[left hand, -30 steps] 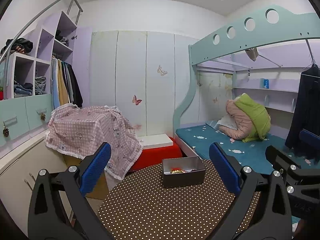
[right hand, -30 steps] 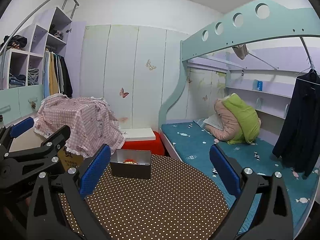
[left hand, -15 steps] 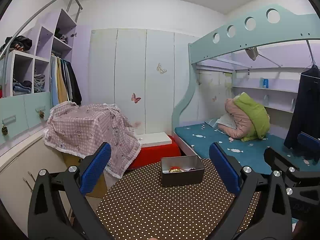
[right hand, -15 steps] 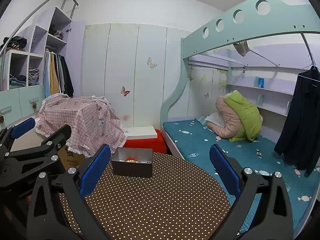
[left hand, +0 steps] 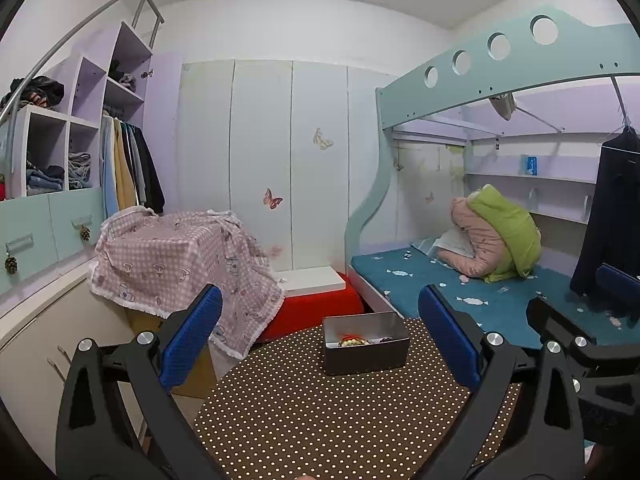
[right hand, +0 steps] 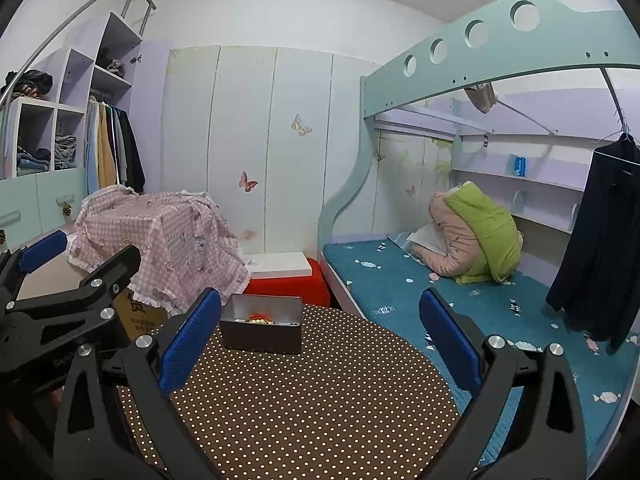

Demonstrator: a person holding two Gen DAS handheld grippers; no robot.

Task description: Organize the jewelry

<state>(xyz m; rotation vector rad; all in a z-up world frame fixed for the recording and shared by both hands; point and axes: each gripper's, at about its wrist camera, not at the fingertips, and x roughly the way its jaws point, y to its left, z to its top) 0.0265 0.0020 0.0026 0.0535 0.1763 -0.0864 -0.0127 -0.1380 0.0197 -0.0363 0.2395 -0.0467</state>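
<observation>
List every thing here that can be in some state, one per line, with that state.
Left gripper: open, empty, above the table.
Right gripper: open, empty.
Metal box: lidless, upright on the table, jewelry inside.
Jewelry: heaped in the box, unsorted.
Dotted table: bare apart from the box.
Pink checked cloth: draped over something hidden.
Dark coat: hanging by the bed.

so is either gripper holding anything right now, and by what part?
Nothing held. Left gripper and right gripper both have jaws wide open; the jewelry stays in the tin.
</observation>
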